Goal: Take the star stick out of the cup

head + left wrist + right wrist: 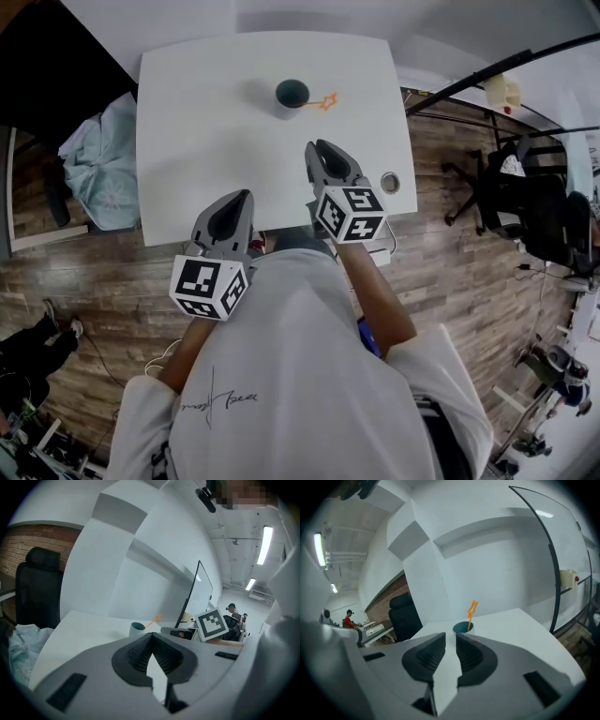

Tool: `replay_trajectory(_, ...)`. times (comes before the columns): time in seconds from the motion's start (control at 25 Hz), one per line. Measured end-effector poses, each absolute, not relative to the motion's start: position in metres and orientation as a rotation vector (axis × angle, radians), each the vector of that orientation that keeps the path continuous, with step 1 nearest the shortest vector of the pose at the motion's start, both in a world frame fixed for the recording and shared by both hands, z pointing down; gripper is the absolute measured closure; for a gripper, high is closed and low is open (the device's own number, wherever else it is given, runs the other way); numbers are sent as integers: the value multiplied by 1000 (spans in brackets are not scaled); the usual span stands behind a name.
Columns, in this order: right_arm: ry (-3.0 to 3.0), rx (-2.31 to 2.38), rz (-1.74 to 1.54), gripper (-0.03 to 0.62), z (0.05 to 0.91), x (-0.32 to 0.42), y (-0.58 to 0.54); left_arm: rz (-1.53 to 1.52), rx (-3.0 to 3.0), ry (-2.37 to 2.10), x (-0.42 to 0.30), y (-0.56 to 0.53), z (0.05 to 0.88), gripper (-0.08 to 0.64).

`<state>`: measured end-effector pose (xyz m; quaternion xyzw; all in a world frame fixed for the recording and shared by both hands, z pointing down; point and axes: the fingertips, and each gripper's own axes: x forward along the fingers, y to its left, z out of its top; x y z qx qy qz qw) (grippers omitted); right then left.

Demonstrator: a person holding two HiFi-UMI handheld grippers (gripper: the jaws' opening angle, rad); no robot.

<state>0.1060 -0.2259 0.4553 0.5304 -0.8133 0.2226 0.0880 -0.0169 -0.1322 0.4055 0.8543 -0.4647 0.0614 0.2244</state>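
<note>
A dark teal cup (292, 94) stands near the far edge of the white table (206, 131). An orange star stick (326, 101) leans out of it to the right. In the right gripper view the cup (463, 627) sits straight ahead, with the star (472, 607) sticking up above its rim. My right gripper (319, 148) hovers over the table short of the cup, its jaws a little apart with nothing between them. My left gripper (241, 197) hangs at the near table edge with its tips touching. From there the cup (137, 628) is far ahead.
A light blue cloth (98, 164) lies on a seat left of the table, beside a black chair (40, 592). A round cable hole (390, 182) is at the table's right edge. Office chairs (534, 211) stand on the wooden floor to the right.
</note>
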Motion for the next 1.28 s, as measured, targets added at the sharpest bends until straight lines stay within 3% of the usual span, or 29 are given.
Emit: replay_trajectory(1.28, -2382, 1616, 711, 464, 480, 113, -292, 168, 2276, -1348, -14, -163, 414, 563)
